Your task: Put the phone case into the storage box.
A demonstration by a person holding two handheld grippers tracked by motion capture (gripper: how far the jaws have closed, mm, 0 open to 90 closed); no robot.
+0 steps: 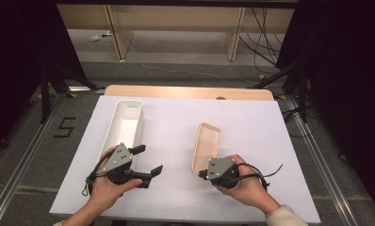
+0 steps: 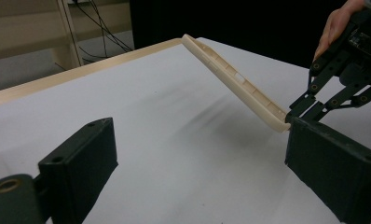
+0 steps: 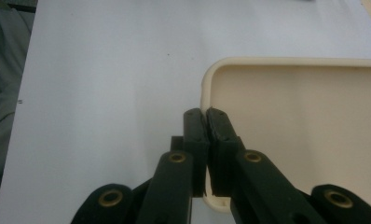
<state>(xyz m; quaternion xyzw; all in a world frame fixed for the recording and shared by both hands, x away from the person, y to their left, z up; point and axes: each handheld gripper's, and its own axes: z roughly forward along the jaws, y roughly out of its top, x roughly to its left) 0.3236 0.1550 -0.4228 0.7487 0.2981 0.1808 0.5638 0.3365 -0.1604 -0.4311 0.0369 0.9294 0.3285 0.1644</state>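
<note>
Table (image 1: 176, 117): white top with a wooden edge showing at its far side.

Left gripper (image 1: 148, 162): held in the person's left hand (image 1: 105, 188) at about 7 o'clock on the table. Its jaws stand wide apart with nothing between them; the left gripper view confirms bare white surface in the gap. It sits just beside the near end of a long white bin (image 1: 124, 125), which lies lengthwise at about 10 o'clock, open side up.

Right gripper (image 1: 202, 174): held in the right hand (image 1: 244, 186) at about 5 o'clock. Its jaws are clamped together on the near rim of a cream-coloured tray (image 1: 207, 143). The right gripper view shows the rim's wall pinched between the two black pads, near a rounded corner.

Tray position: right of table centre, long axis running toward 12 o'clock. In the left gripper view the gripped end is raised off the table, so the tray sits tilted.
</note>
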